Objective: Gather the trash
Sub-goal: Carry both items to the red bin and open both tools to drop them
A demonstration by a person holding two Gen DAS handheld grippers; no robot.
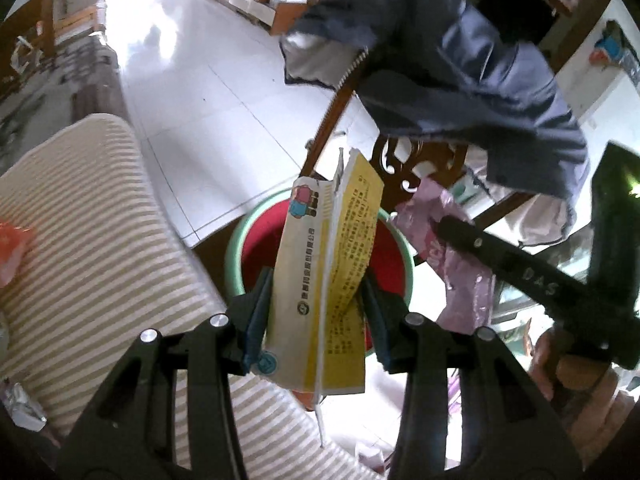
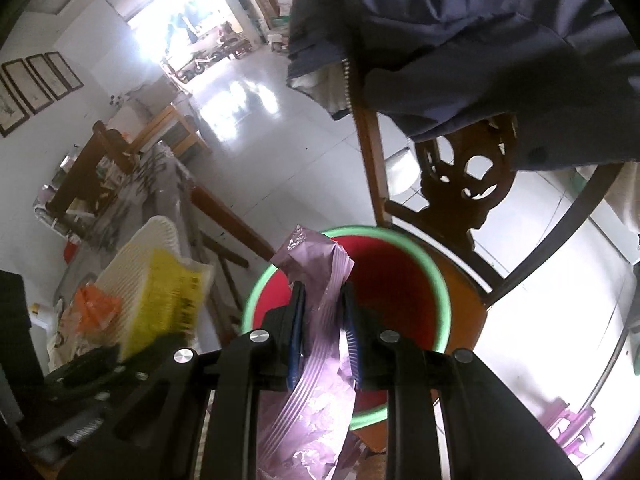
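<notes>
White floor tiles [image 1: 208,92] run back to a bright doorway, and a carved wooden chair [image 2: 460,200] with a dark blue jacket [image 1: 460,64] draped over its back stands close by. Near the chair a striped cushion [image 1: 92,216] carries an orange wrapper [image 1: 12,248] that looks like more trash to fetch. On the chair seat sits a red bin with a green rim [image 2: 340,234], its visible inside bare. Above the bin, the left hand-held gripper [image 1: 320,304] is clamped on a torn yellow-and-white carton [image 1: 328,272]. The right hand-held gripper [image 2: 322,328] has its pads against a crumpled pink plastic bag [image 2: 316,356], just over the bin mouth. Neither piece is in the bin yet, so, by my reading, collection is at an early drop-off, with scraps on the cushion left.
</notes>
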